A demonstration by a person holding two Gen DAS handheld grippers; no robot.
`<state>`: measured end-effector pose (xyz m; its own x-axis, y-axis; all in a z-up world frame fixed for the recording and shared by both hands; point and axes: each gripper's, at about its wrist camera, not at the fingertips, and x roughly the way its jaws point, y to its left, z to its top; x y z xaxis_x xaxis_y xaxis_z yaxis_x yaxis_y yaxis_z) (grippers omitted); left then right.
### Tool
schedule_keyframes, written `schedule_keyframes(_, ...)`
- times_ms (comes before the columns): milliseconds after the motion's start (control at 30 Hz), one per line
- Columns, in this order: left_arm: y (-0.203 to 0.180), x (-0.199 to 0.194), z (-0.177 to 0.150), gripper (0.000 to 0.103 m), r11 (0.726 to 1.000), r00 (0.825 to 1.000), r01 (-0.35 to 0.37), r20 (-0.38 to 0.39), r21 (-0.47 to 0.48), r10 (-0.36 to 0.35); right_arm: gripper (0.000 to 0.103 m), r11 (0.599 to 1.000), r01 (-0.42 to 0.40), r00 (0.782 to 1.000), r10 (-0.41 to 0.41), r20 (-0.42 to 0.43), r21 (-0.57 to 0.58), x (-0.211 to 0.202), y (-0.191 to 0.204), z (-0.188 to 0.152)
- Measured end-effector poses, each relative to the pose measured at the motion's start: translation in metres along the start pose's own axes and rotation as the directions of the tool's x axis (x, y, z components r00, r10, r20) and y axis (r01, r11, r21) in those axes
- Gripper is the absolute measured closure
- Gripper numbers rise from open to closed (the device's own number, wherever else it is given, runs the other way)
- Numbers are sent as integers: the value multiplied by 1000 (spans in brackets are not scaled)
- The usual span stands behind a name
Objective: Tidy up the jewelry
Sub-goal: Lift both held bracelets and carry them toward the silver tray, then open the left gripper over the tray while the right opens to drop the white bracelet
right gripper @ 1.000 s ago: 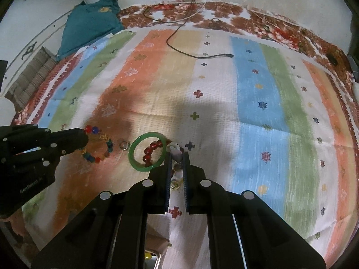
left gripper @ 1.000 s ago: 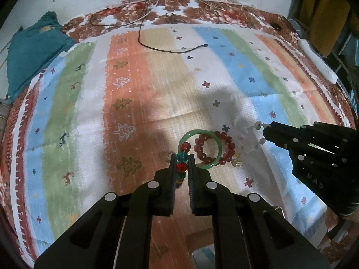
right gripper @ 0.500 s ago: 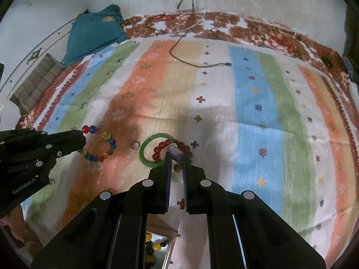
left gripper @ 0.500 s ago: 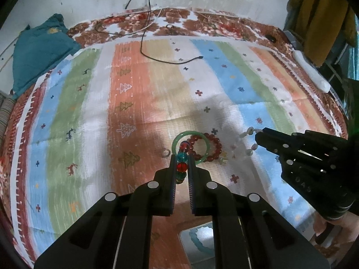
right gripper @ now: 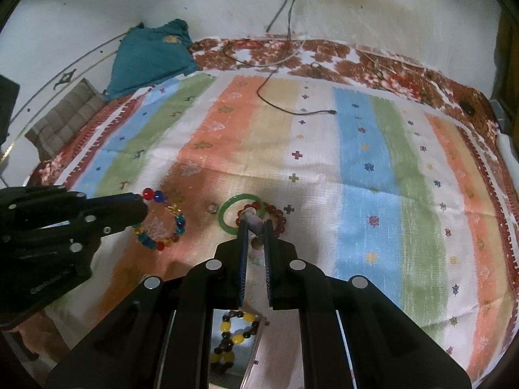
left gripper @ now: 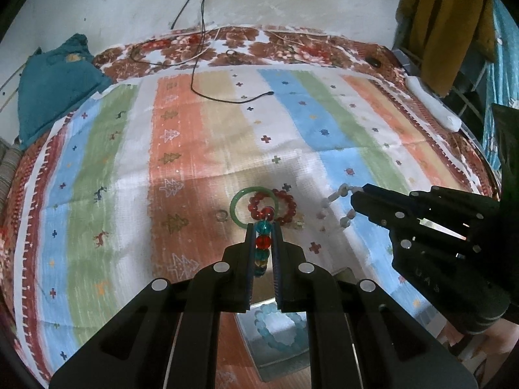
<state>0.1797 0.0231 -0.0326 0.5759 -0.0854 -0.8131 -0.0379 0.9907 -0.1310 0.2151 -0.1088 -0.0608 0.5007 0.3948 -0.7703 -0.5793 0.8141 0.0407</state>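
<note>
My left gripper (left gripper: pixel 262 227) is shut on a multicoloured bead bracelet (left gripper: pixel 263 242), which hangs above the striped cloth (left gripper: pixel 201 168). In the right wrist view that bracelet (right gripper: pixel 162 227) dangles from the left gripper (right gripper: pixel 139 207). A pale white bead bracelet (right gripper: pixel 254 218) is pinched in my shut right gripper (right gripper: pixel 256 227); it (left gripper: pixel 337 207) also shows hanging from the right gripper (left gripper: pixel 355 199). On the cloth lie a green bangle (left gripper: pixel 253 206) overlapping a dark red bead bracelet (left gripper: pixel 285 207), and a small ring (left gripper: pixel 221 215).
Below the grippers sits a clear box (left gripper: pixel 275 359) holding a light-blue bracelet (left gripper: pixel 279 327) and a yellow-and-dark bead bracelet (right gripper: pixel 232 337). A black cable (left gripper: pixel 227 97) and a teal cloth (left gripper: pixel 55 81) lie at the far side. A white object (left gripper: pixel 434 103) rests at the right edge.
Both grippers have lifted and drawn back from the cloth, each carrying its bracelet. The bangle and red bracelet look farther away, and the clear box has come into view underneath.
</note>
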Motion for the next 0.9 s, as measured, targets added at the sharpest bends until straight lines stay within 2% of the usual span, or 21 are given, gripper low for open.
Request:
schedule_keyframes(333, -7, -27, -21, 94, 1000, 999, 8, 52, 10, -9, 93, 1000, -18, 999, 18, 26, -16, -23, 7, -18)
schedule_keyframes(900, -18, -46, -51, 94, 999, 997, 34, 72, 35, -37, 93, 998, -55, 998, 55, 28, -21, -41, 17, -46)
